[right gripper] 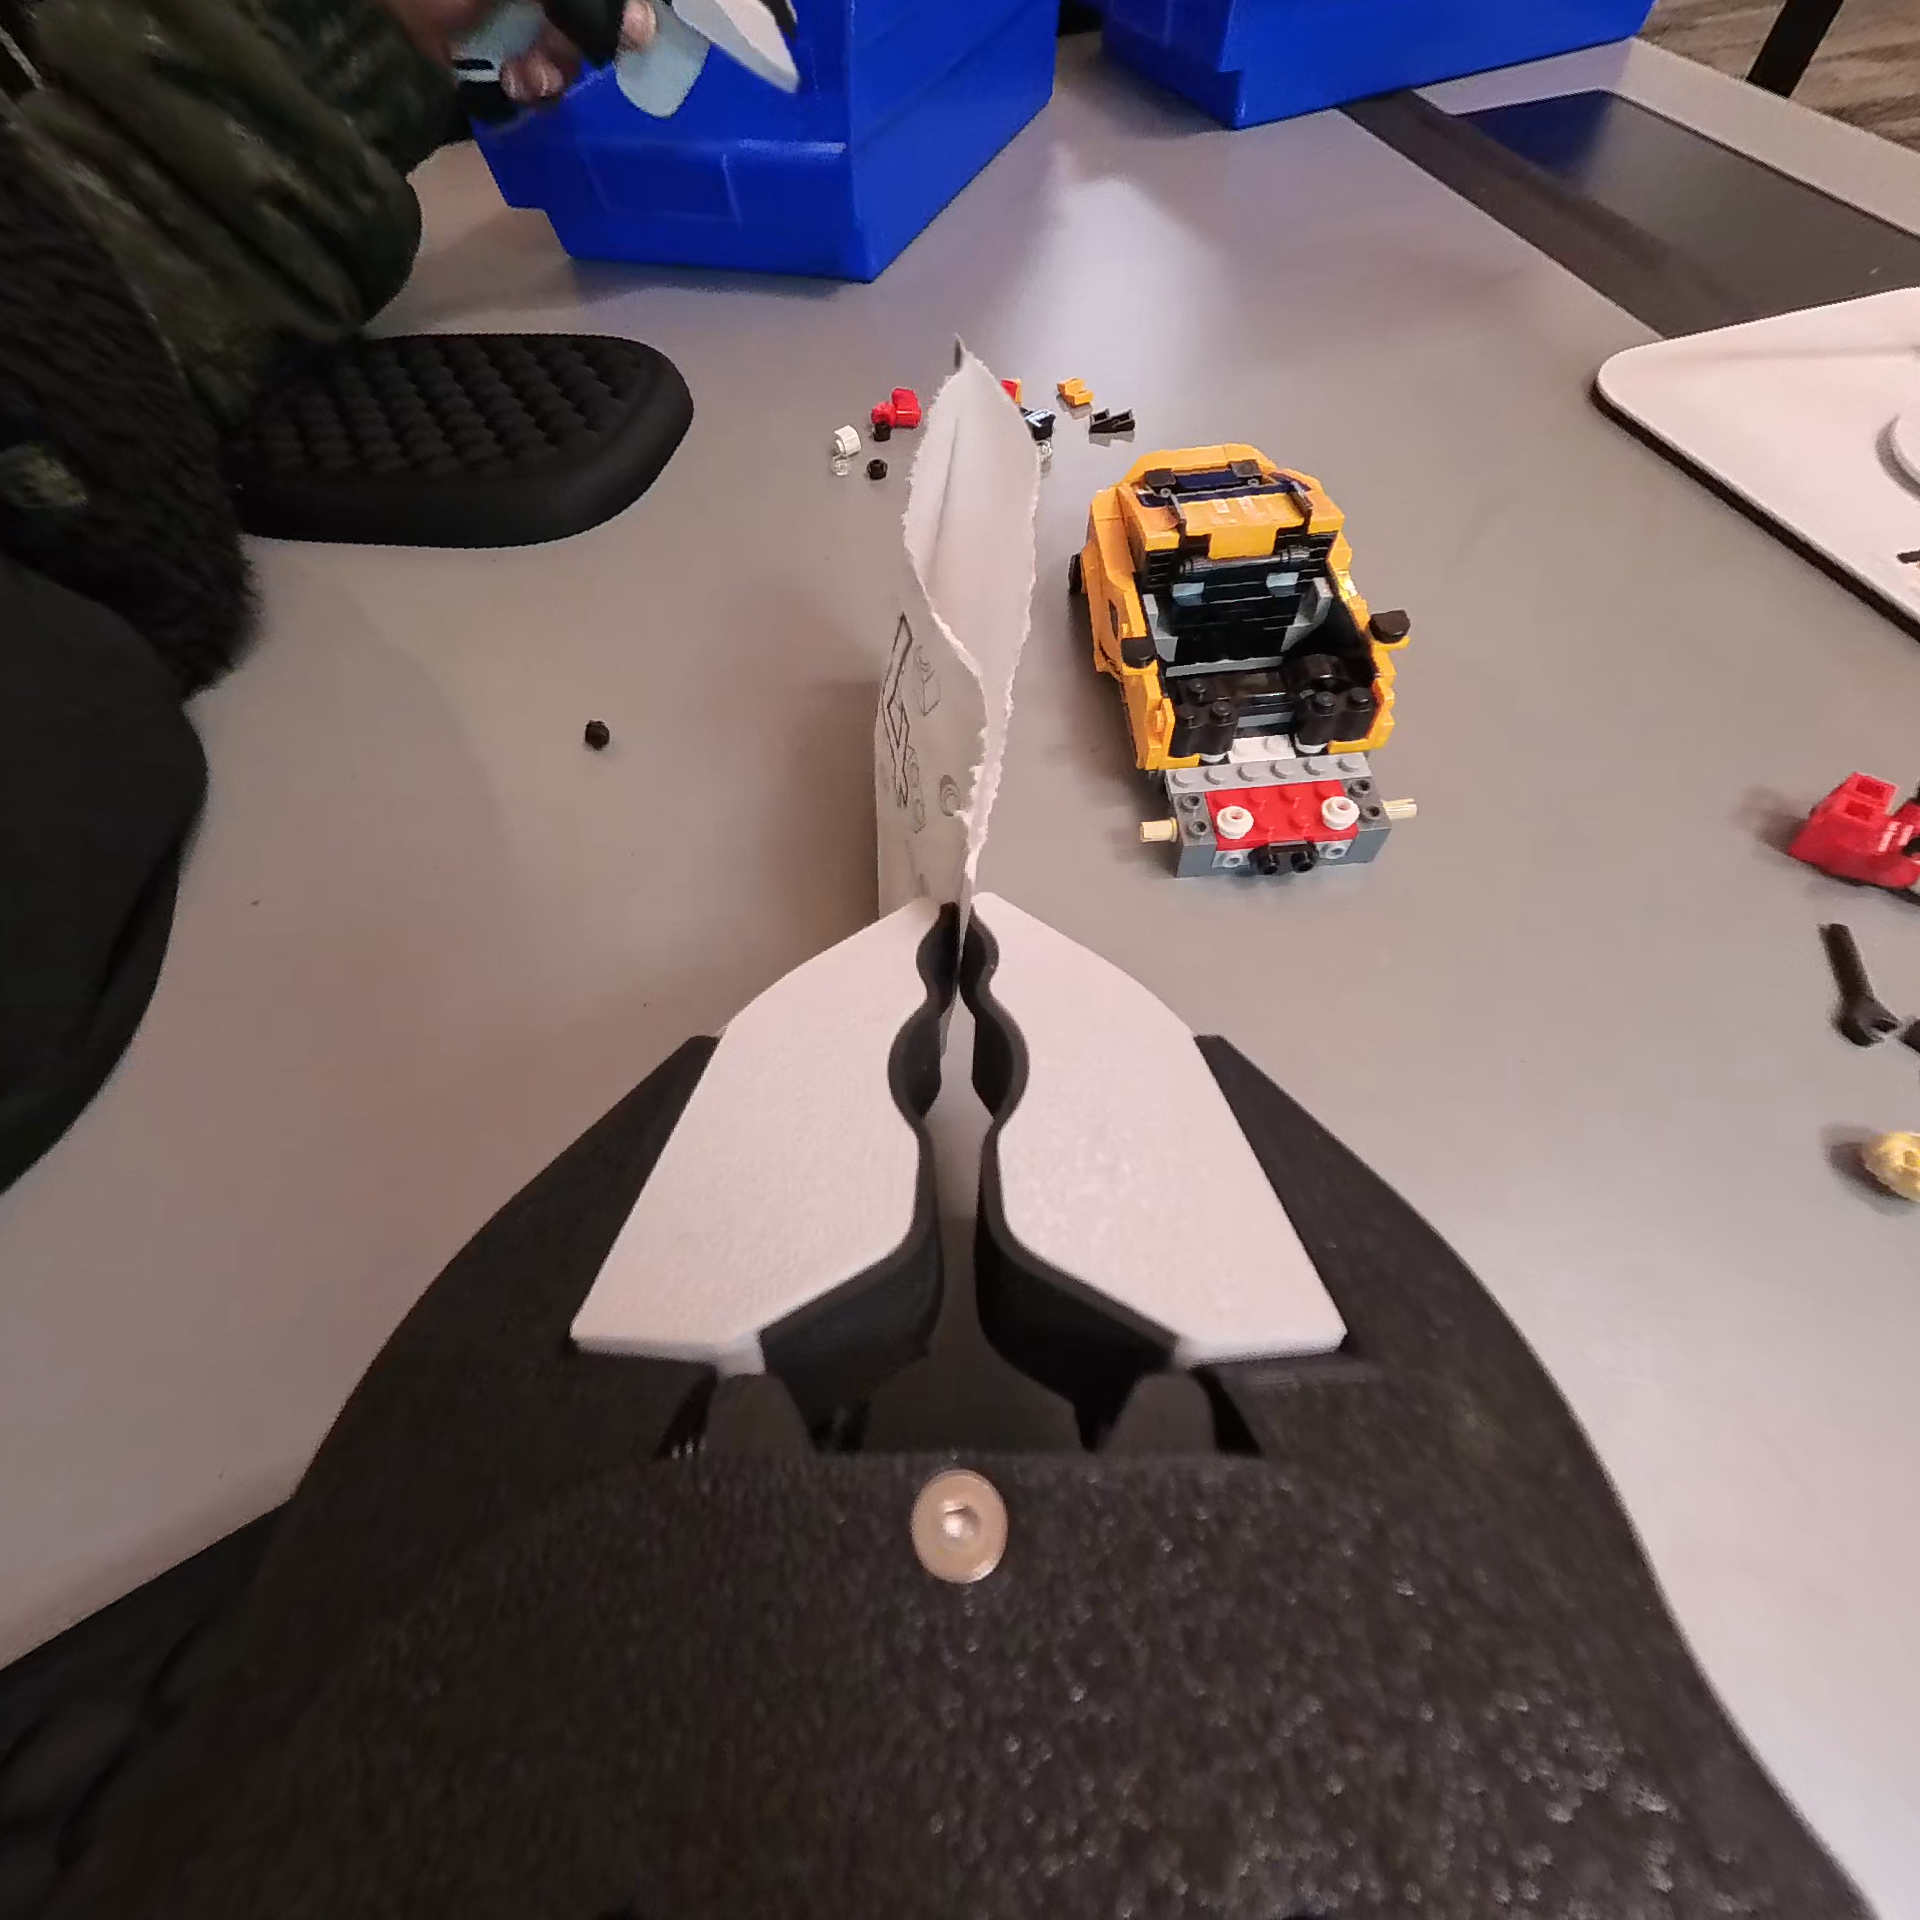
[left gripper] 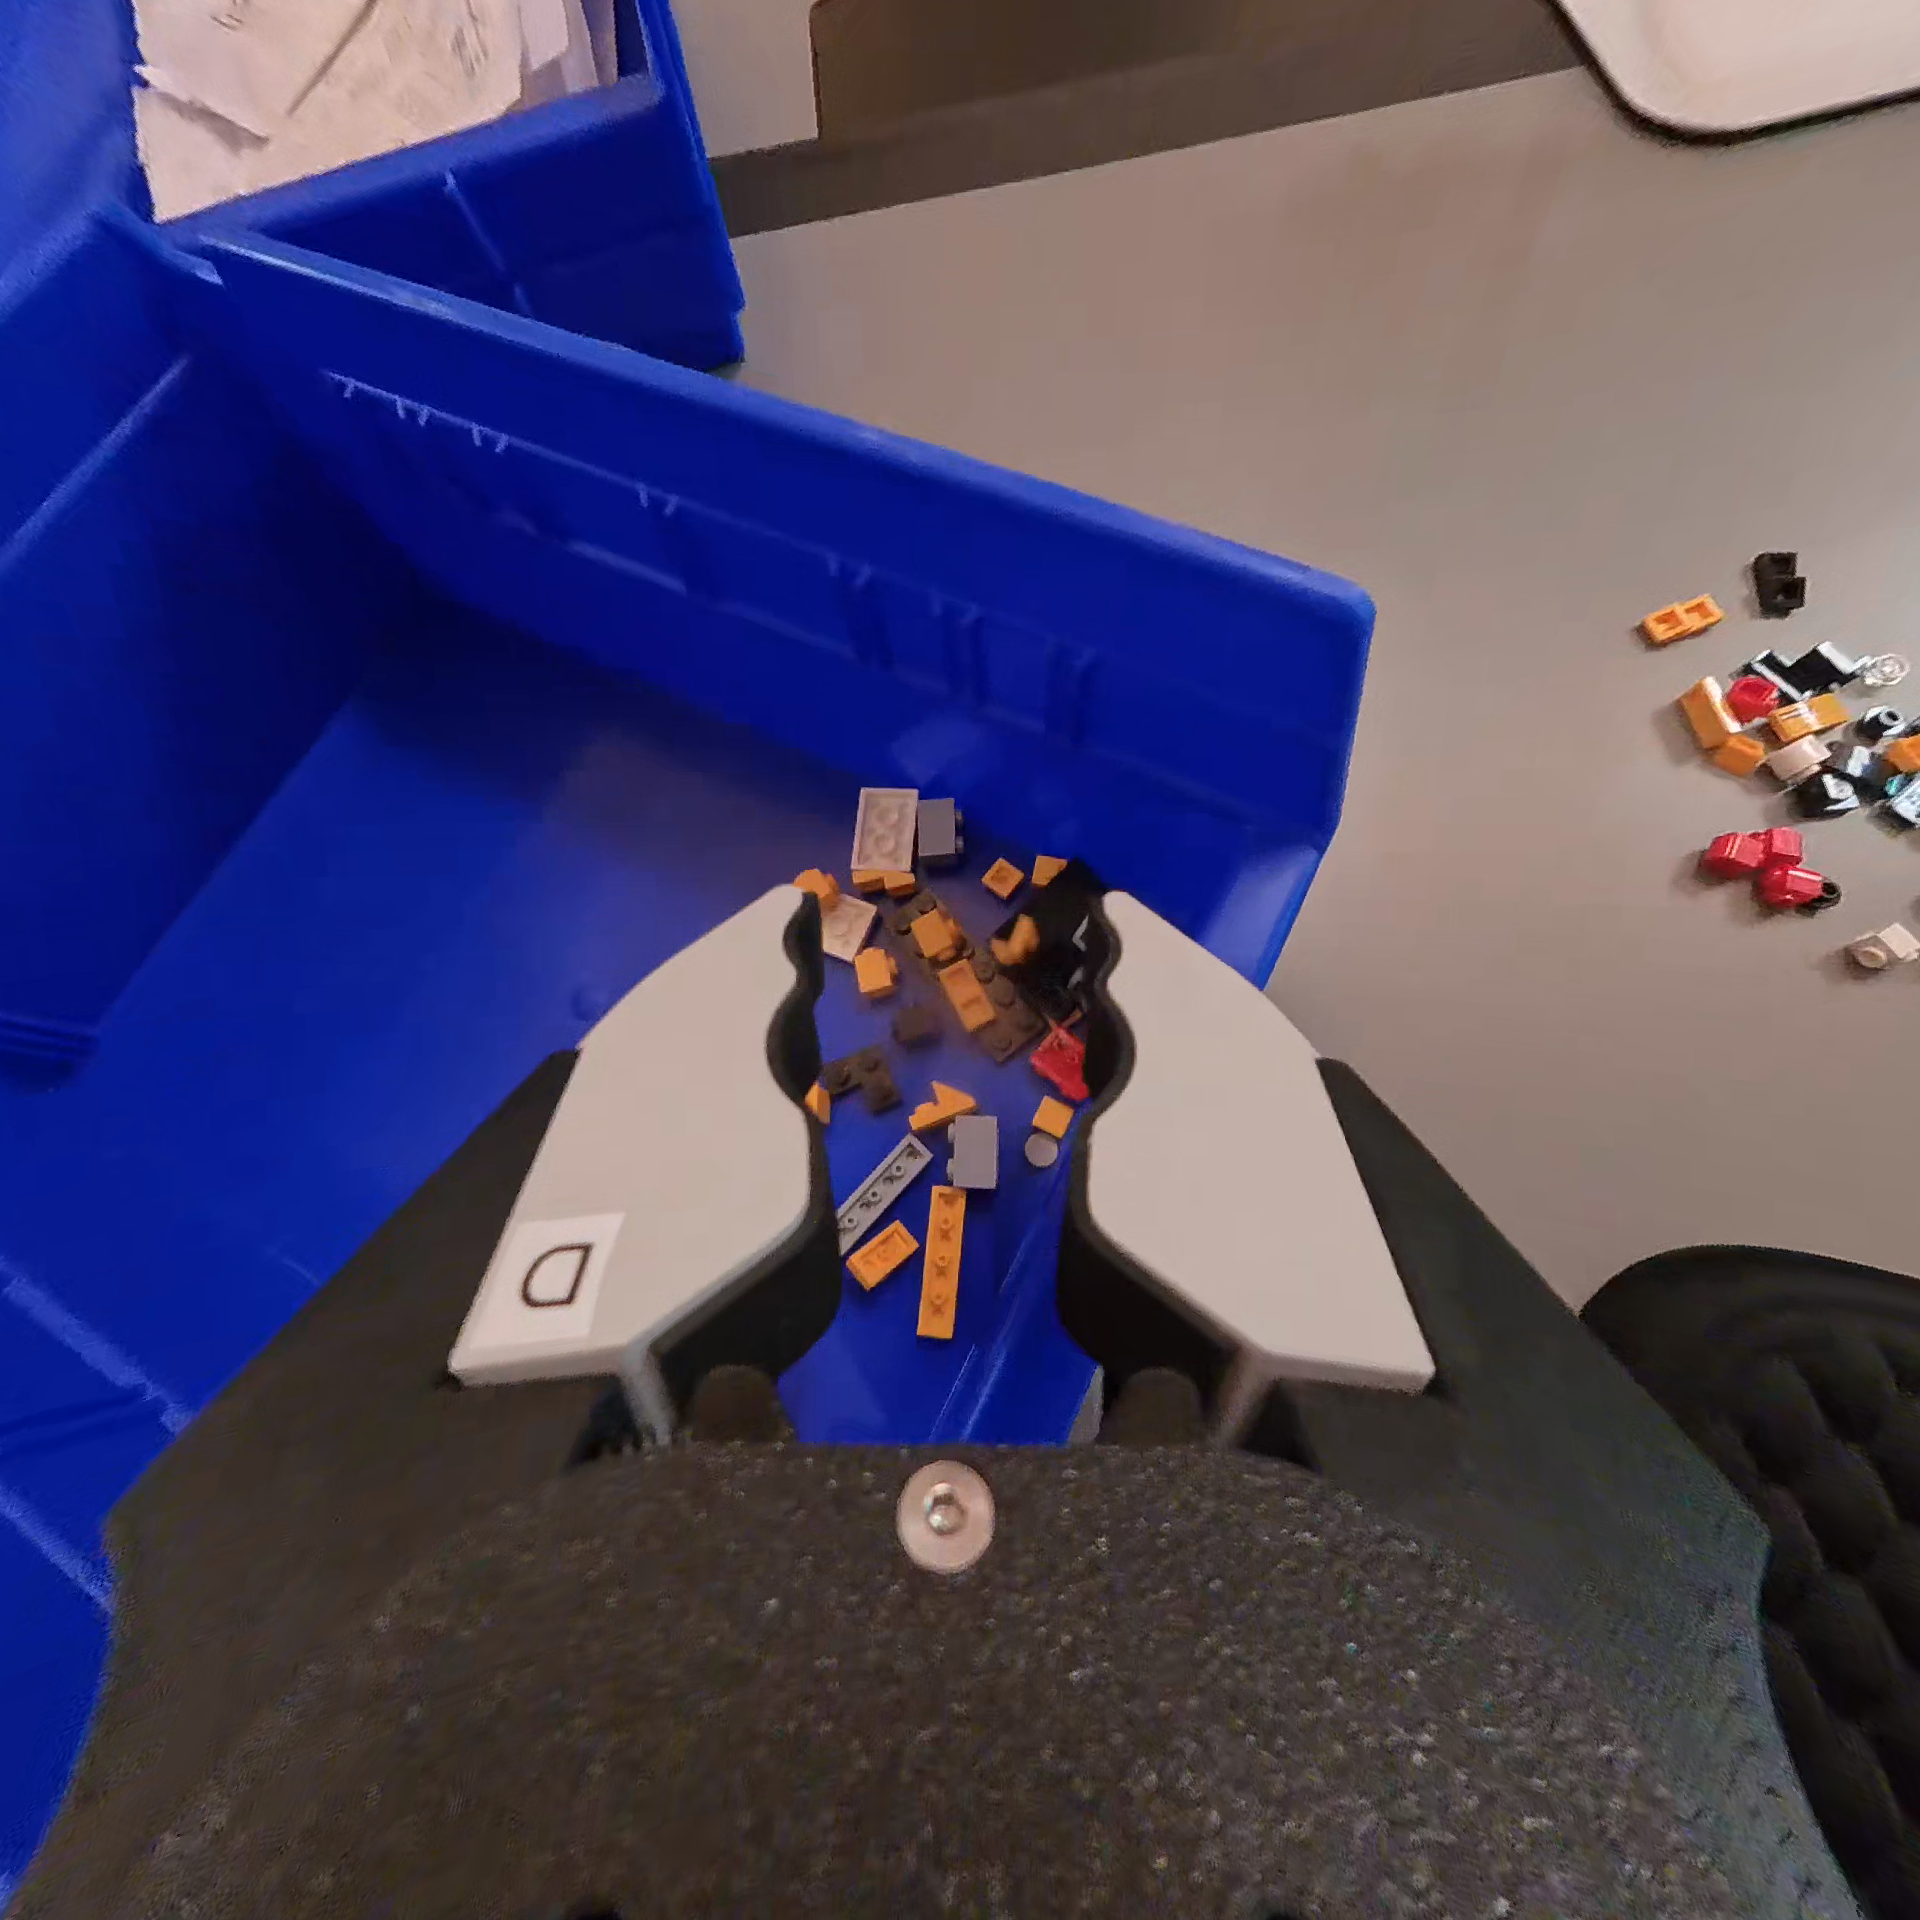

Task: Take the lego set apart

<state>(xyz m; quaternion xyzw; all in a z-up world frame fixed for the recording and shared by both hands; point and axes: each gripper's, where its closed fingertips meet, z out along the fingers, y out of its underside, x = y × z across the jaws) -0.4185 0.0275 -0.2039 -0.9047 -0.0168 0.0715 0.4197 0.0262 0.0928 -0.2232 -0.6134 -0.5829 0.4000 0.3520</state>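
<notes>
A partly stripped orange lego car with a grey and red chassis end stands on the grey table, right of and beyond my right gripper. That gripper is shut on a torn white paper bag, which stands up from the fingertips. My left gripper is open and empty, held over a blue bin. Loose orange, black and grey lego pieces lie on the bin floor between the fingers. A small pile of loose pieces lies on the table to the right; it also shows in the right wrist view.
A second blue bin holds white paper. A black dotted pad lies at the left, beside a dark sleeve. A white tray sits at the right. Red, black and cream pieces lie near the right edge. A black stud lies alone. There is about 45 cm between the tips of the two grippers.
</notes>
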